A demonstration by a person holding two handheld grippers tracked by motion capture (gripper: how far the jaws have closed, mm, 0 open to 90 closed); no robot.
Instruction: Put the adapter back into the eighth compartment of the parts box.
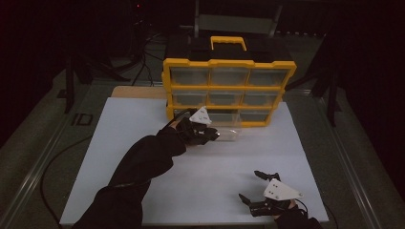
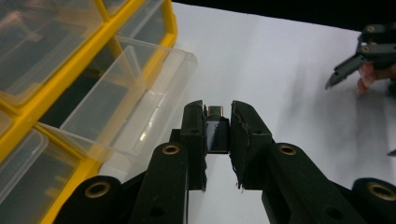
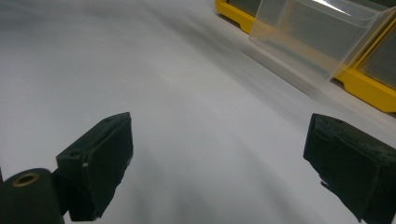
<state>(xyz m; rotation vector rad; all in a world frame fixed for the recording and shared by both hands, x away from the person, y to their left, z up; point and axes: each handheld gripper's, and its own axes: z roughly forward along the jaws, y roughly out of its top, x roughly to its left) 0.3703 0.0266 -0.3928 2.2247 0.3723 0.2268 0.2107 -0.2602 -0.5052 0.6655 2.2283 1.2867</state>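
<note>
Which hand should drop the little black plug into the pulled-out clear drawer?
Probably the left: the left gripper already clamps the small black metal-tipped plug beside the pulled-out clear plastic drawer. The right gripper is open, farther away.

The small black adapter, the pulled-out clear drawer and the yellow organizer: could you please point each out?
small black adapter [image 2: 217,134], left gripper view, its black body between the pads.
clear drawer [image 2: 140,100], left gripper view, its front wall.
yellow organizer [image 1: 229,63], high view, top frame rail.

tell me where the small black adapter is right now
In the left gripper view the small black adapter is pinched in the left tool, just right of the pulled-out clear drawer of the yellow organizer, above the white board.
</note>
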